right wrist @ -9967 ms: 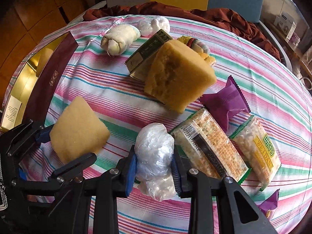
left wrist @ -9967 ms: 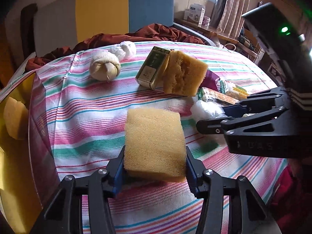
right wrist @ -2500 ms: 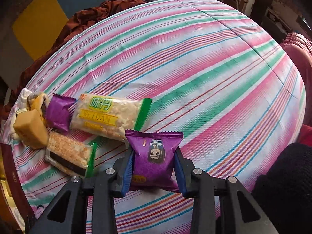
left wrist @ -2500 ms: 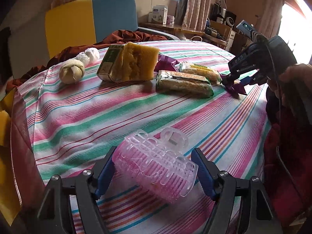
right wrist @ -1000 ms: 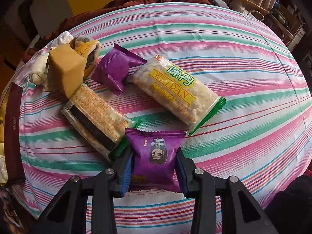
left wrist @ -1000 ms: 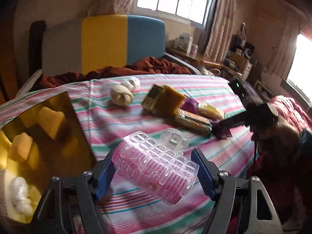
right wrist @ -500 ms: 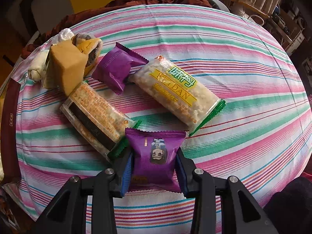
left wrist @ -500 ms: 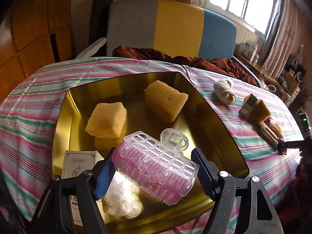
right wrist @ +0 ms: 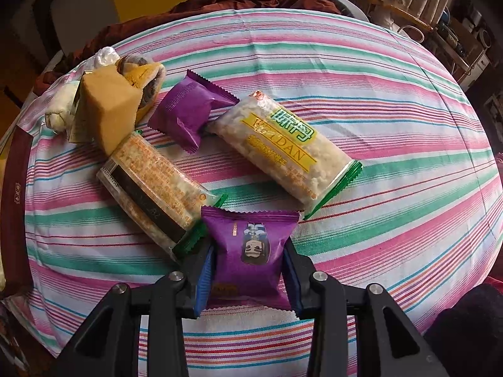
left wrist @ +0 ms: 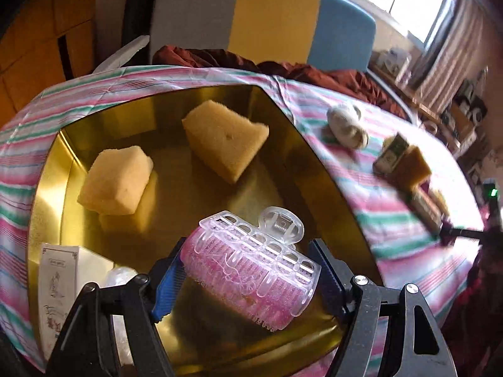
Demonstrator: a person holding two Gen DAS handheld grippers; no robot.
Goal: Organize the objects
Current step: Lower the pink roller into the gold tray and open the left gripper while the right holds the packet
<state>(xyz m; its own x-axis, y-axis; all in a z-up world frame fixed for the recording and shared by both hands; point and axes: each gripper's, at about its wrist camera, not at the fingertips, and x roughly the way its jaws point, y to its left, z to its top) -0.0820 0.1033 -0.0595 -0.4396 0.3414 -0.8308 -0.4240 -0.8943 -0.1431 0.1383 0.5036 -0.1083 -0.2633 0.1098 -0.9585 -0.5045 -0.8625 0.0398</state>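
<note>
Above a shallow gold tray [left wrist: 50, 169], the left gripper [left wrist: 248, 275] is clamping a translucent pink hair claw clip [left wrist: 251, 267] by its two ends, its blue-padded fingers [left wrist: 168, 278] pressing against the ribbed, glittery body while the clear hinge tab is sticking upward; the clip is hanging tilted over the tray's near part, and whether it is touching the tray floor is not clear. Inside the tray, two yellow sponge blocks are lying well apart from the clip: one squarish block [left wrist: 114, 183] toward the left, and a wedge-shaped one [left wrist: 224, 138] farther back. A white printed box [left wrist: 67, 275] is sitting against the tray's near left wall, with a crinkled clear plastic bundle [left wrist: 121, 275] just beside it, partly hidden behind the gripper. On the striped tablecloth [right wrist: 377, 94], the right gripper [right wrist: 250, 265] is squeezing a purple snack packet [right wrist: 251, 251] printed with a small cartoon face, its fingers narrowed onto the packet's sides, the packet resting low over the cloth. Just beyond it, two clear-wrapped rice cracker packs are lying, one with orange print [right wrist: 154, 185] and one with a yellow label [right wrist: 283, 147], with a second purple packet [right wrist: 188, 110] between their far ends, near another yellow sponge [right wrist: 105, 116]
</note>
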